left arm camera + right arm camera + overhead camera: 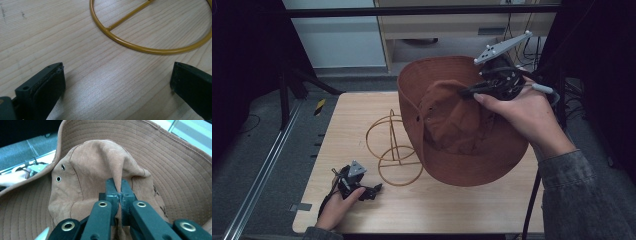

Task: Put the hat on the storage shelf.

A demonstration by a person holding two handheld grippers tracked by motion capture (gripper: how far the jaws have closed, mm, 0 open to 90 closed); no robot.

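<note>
A brown wide-brimmed hat (452,125) hangs tilted above the right half of the table. My right gripper (467,91) is shut on a fold of its crown. In the right gripper view the jaws pinch the crown fabric of the hat (85,165) between them, my right gripper (118,183) at the fold. A yellow wire stand (394,150) with round hoops stands on the table just left of the hat. My left gripper (374,189) rests low on the table near the front left, open. In the left gripper view my left gripper (117,80) has bare wood between its jaws, and the stand's base ring (150,50) lies ahead.
The light wooden table (362,115) has its front edge near the person's left hand. Beyond the table stand a cabinet (452,30) and dark tripod legs (297,80). A metal rail (262,170) runs along the floor at the left.
</note>
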